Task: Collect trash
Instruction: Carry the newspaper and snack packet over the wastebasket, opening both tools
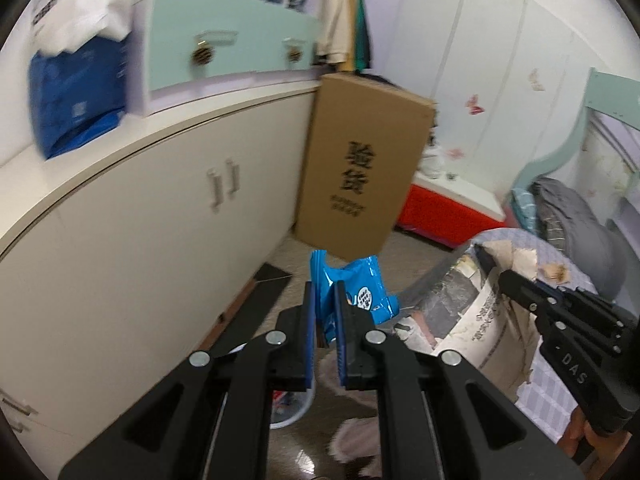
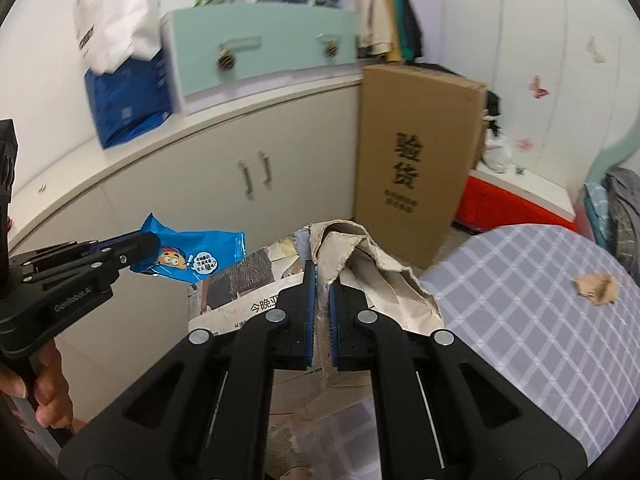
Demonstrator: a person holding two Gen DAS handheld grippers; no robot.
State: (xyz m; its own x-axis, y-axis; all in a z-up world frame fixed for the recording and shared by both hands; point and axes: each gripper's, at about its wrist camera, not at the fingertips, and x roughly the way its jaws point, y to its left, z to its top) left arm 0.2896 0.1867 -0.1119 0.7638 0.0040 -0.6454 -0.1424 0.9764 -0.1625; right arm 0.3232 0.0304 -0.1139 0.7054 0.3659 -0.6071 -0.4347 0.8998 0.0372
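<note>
My left gripper [image 1: 325, 300] is shut on a crumpled blue snack wrapper [image 1: 356, 292], held in the air above the floor. From the right wrist view that same gripper [image 2: 150, 246] comes in from the left with the wrapper [image 2: 196, 258] sticking out past its tips. My right gripper [image 2: 322, 280] is shut on a sheet of torn newspaper [image 2: 376, 264], its pale folded edge pinched between the blue pads. In the left wrist view the right gripper [image 1: 490, 268] reaches in from the right, clamped on the newspaper [image 1: 464, 300]. A small brown paper scrap [image 2: 596, 286] lies on the checked tablecloth [image 2: 520, 300].
A long cream cabinet [image 1: 140, 220] runs along the left, with a blue bag [image 1: 80, 92] and a mint drawer unit [image 1: 224, 40] on top. A tall cardboard box [image 1: 360, 168] leans at its end. A red low stand [image 1: 444, 212] and a bed with clothes [image 1: 572, 216] are at right.
</note>
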